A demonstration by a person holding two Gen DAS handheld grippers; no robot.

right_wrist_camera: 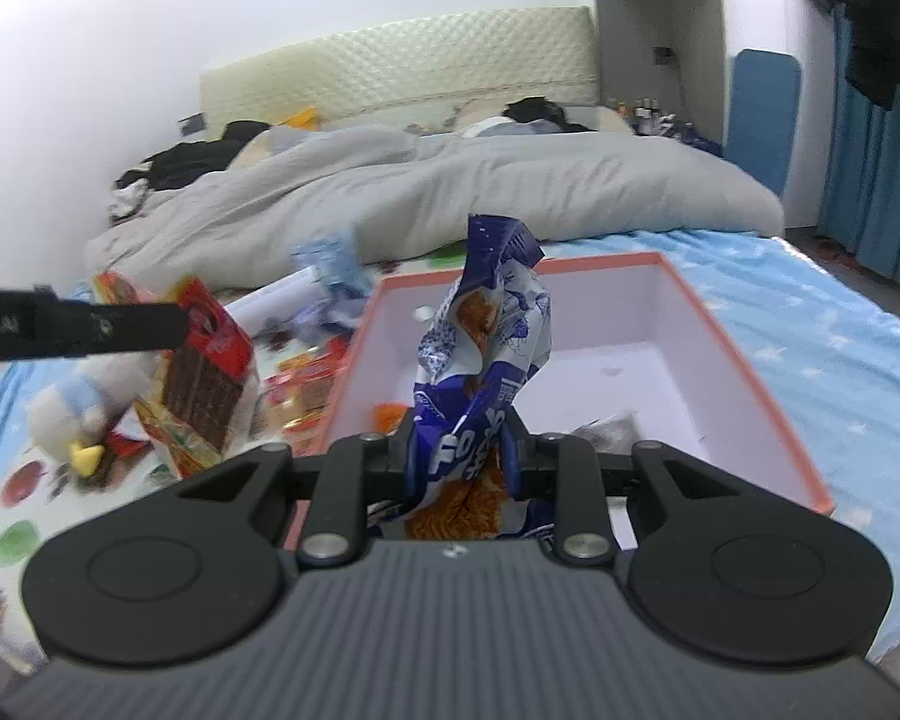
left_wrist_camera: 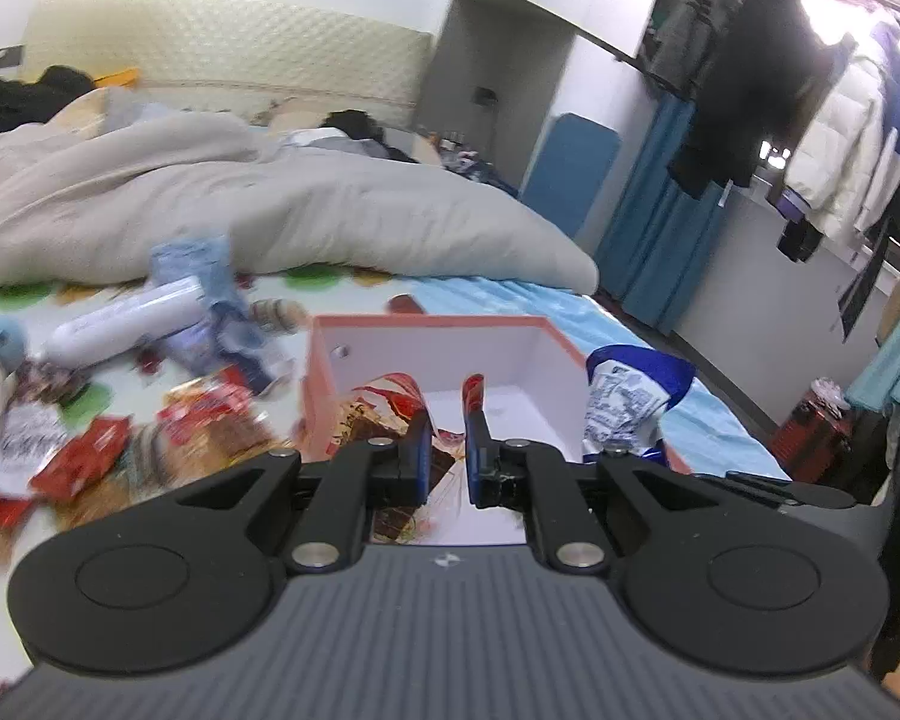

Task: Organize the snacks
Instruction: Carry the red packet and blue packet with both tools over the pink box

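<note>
Snacks split between two grips and a loose heap. Landmark: shallow rectangular cardboard box, salmon-pink outside, white inside point(right_wrist_camera: 768, 396), open on bed. Right gripper point(right_wrist_camera: 461, 450) clenched on crumpled blue-and-white foil noodle packet point(right_wrist_camera: 486, 324); packet upright, long axis vertical, held over near-left part of box interior, close above its floor. Left gripper point(left_wrist_camera: 448, 438) narrowed on flat red-and-clear packet showing a dark brown slab point(right_wrist_camera: 204, 384); from right wrist view, hanging just outside box's left wall, long axis steeply tilted. Left wrist view shows red film point(left_wrist_camera: 402, 387) between the fingers, box directly ahead. Remaining loose packets point(left_wrist_camera: 90, 450) scattered left of box, blurred. Judgement: right-hand packet nearer to drop; release suffices. Left packet needs carrying rightward over the wall first.
</note>
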